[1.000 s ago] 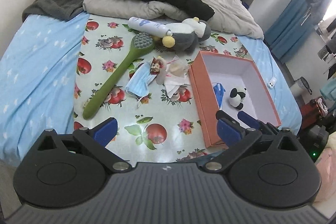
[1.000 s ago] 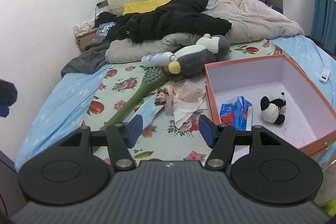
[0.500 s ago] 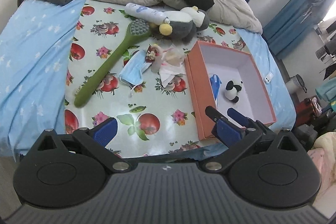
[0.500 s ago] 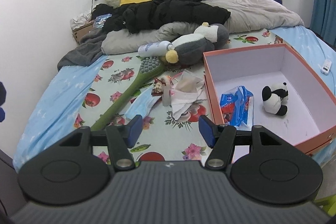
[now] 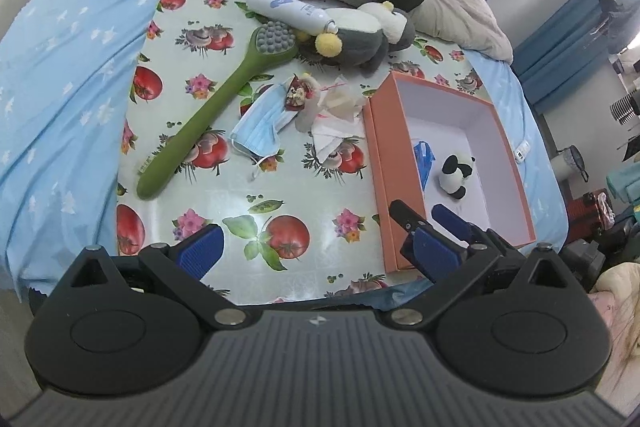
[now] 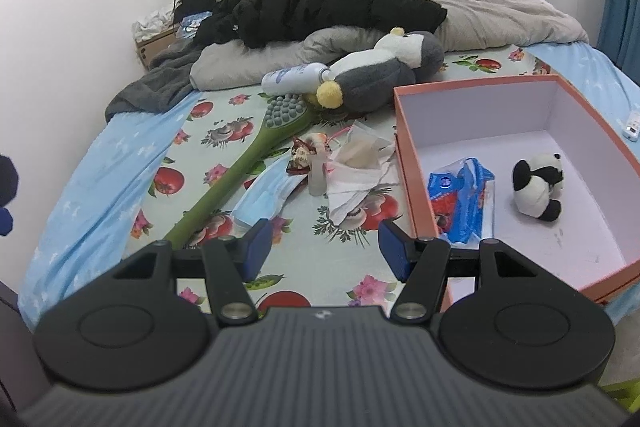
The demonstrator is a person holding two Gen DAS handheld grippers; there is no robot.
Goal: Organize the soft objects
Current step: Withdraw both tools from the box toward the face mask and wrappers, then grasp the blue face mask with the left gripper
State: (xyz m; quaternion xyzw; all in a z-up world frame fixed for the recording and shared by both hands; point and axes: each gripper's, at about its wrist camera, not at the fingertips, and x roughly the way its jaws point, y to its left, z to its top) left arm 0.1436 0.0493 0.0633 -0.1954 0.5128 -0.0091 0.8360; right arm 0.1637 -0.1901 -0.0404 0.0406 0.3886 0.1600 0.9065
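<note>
Both tongs hang over the near edge of the bed with nothing between their blue pads: the left gripper stands wide open, the right gripper about half open. Just ahead lies the blue face mask, light and limp; I judge a pinch on its bunched middle holds better than the thin ear loops. Beside it sit crumpled tissues, also flimsy. The orange box to the right already holds a small panda toy and a blue packet. Farther off, the grey penguin plush is bulky but squashy; its body gives the surest hold. The fruit-print cloth looks glossy, likely slick. Beyond it, clothes are heaped against the headboard.
</note>
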